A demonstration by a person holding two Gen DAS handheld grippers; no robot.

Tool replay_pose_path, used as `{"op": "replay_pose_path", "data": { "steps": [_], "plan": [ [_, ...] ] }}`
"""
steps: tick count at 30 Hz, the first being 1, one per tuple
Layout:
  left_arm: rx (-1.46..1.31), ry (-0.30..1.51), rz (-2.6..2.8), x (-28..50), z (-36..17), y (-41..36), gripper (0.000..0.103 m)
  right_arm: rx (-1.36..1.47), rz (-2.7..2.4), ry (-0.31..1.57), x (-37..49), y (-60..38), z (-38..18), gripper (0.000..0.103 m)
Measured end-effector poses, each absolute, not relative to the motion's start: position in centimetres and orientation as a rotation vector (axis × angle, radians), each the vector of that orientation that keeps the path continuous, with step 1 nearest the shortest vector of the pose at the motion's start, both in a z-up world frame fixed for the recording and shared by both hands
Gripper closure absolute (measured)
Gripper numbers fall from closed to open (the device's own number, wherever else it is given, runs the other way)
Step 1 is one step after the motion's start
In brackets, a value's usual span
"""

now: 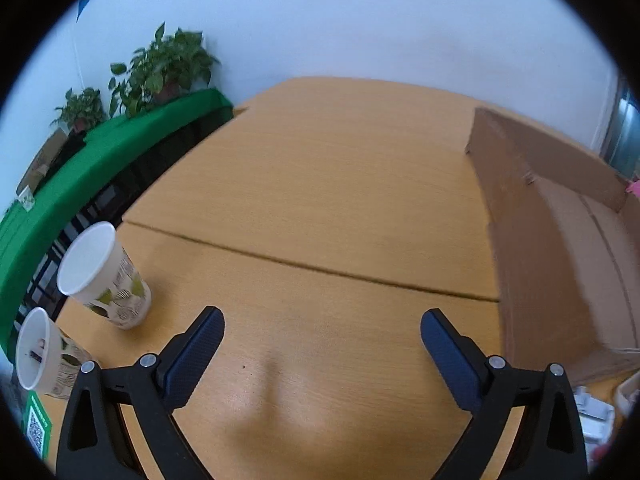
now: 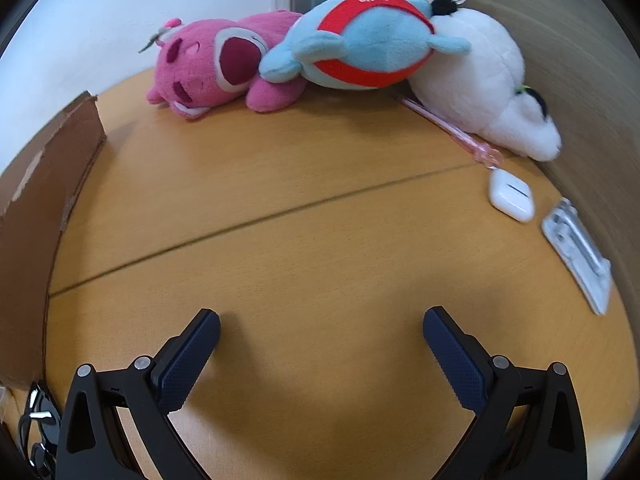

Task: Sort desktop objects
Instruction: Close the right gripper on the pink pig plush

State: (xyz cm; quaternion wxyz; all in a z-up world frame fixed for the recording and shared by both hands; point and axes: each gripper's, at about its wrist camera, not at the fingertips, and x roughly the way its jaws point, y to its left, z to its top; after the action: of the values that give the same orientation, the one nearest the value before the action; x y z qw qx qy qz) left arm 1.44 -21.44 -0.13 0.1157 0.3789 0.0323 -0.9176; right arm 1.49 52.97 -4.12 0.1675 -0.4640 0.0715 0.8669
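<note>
My left gripper (image 1: pixel 322 324) is open and empty above the wooden desk (image 1: pixel 320 184). Two patterned paper cups stand at its left: one (image 1: pixel 106 280) further off, one (image 1: pixel 42 354) nearer with something small inside. My right gripper (image 2: pixel 322 324) is open and empty over the desk (image 2: pixel 300 248). Ahead of it lie a pink plush (image 2: pixel 212 68), a blue and red plush (image 2: pixel 360 40) and a white plush (image 2: pixel 480 80). A pink pen (image 2: pixel 452 130), a white earbud case (image 2: pixel 511 195) and a silver flat object (image 2: pixel 578 250) lie at the right.
An open cardboard box (image 1: pixel 560 240) stands at the right of the left wrist view; its wall (image 2: pixel 36 220) is at the left of the right wrist view. A green-covered shelf (image 1: pixel 80 176) with potted plants (image 1: pixel 168 64) lies beyond the desk's left edge. Black items (image 2: pixel 36 420) sit at the lower left.
</note>
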Motion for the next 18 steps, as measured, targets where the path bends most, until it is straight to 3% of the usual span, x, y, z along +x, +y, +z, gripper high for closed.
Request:
{"op": "replay_pose_path", "data": {
  "steps": [4, 9, 14, 18],
  "plan": [
    [0.975, 0.052, -2.854, 5.4, 5.9, -18.2, 0.003, -1.168, 2.625, 0.027, 4.5, 49.6, -0.8, 0.0],
    [0.805, 0.055, -2.982, 9.8, 11.3, -14.8, 0.003, -1.002, 2.869, -0.066, 8.4, 44.4, 6.3, 0.0],
    [0.795, 0.133, -3.046, 11.5, 12.8, -13.3, 0.003, -0.8, 3.092, -0.102, 11.5, 39.6, 12.8, 0.0],
    [0.846, 0.178, -3.098, 12.3, 11.8, -12.3, 0.003, -0.832, 3.285, -0.122, 12.8, 34.3, 14.6, 0.0]
  ]
}}
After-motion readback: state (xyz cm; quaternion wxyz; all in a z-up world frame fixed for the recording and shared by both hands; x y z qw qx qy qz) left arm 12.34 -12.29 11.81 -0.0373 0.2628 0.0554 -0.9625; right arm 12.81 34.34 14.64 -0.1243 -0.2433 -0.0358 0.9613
